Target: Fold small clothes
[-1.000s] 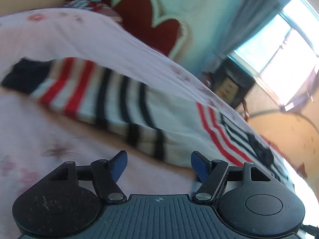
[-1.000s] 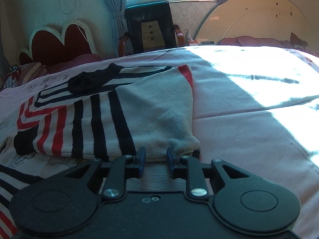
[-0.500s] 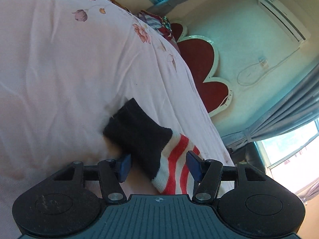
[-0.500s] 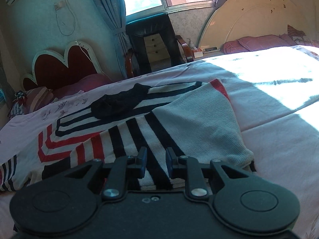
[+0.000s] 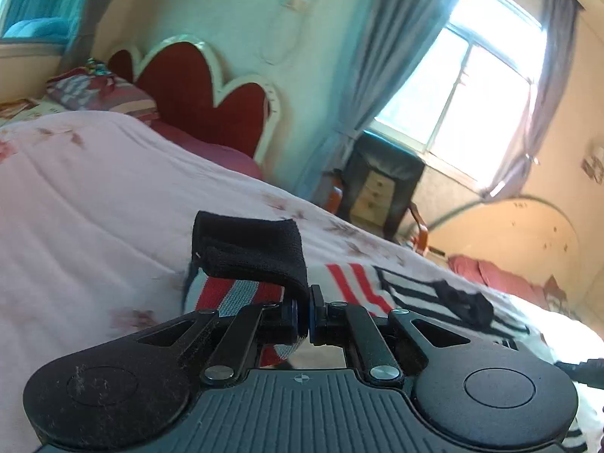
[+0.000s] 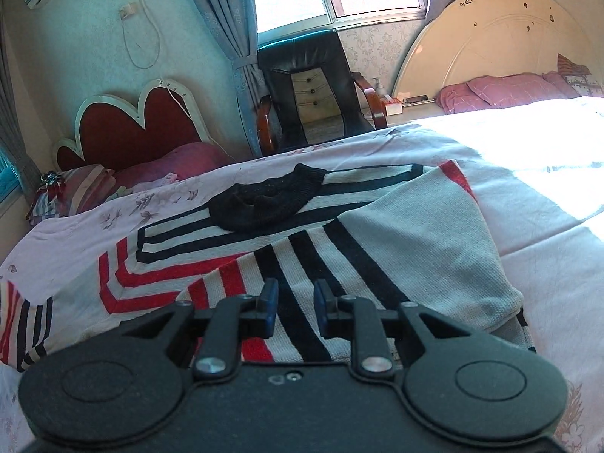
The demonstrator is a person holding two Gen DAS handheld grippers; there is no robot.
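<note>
A striped knit sweater [image 6: 377, 241] lies spread on the pink floral bedspread [image 6: 547, 264], filling the middle of the right wrist view. Its body runs lengthwise from the lower right toward the upper left of that frame, with the grey-white right side folded over the navy and red stripes. A bunched black knit piece [image 6: 264, 204] rests on the upper part of the sweater, just above centre.

In the left wrist view, the black sleeve cuff [image 5: 249, 253] sits at the centre of the frame, lifted off the bedspread, with the red-and-white sleeve hanging below it toward the lower middle. The left gripper [image 5: 305, 315] has just closed; its blue pads are together and pinch the lower right corner of the cuff.

The right gripper [image 6: 296, 307] is at the bottom centre of its frame, over the striped fabric, its jaws a little apart; whether any cloth is caught between them cannot be told.

No containers are in view. Behind the bed stand a red heart-shaped headboard [image 6: 132, 128] at left and a black armchair [image 6: 313, 87] under the window.
</note>
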